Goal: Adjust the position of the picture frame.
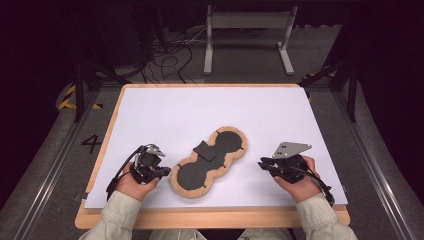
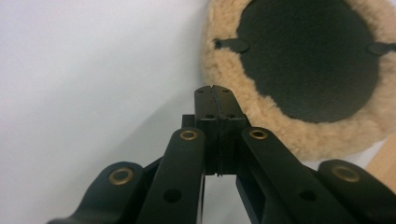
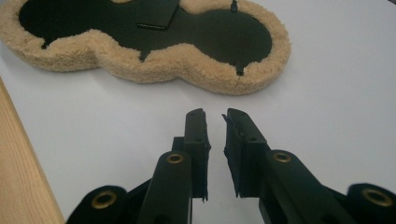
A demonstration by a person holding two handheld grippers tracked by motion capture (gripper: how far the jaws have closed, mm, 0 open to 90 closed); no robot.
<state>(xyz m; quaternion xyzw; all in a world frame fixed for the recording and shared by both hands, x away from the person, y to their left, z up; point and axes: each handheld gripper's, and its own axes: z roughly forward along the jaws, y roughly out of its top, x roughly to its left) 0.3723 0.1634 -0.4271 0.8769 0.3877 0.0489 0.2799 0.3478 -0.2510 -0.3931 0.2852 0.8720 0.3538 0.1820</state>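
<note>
A peanut-shaped pad (image 1: 209,160) with a tan fleece rim and a black inner face lies flat on the white sheet, with a small black flap (image 1: 206,150) across its waist. My left gripper (image 1: 165,172) rests just left of the pad's near lobe. In the left gripper view its jaws (image 2: 214,91) are pressed together with nothing between them, their tips beside the fleece rim (image 2: 261,112). My right gripper (image 1: 262,164) sits to the pad's right, apart from it. In the right gripper view it (image 3: 215,116) shows a narrow empty gap and points at the pad (image 3: 187,65).
The white sheet (image 1: 200,110) covers most of the wooden table, whose bare edge (image 1: 200,217) runs along the near side. Beyond the table stand a grey metal frame (image 1: 247,22) and loose cables (image 1: 170,55) on the floor.
</note>
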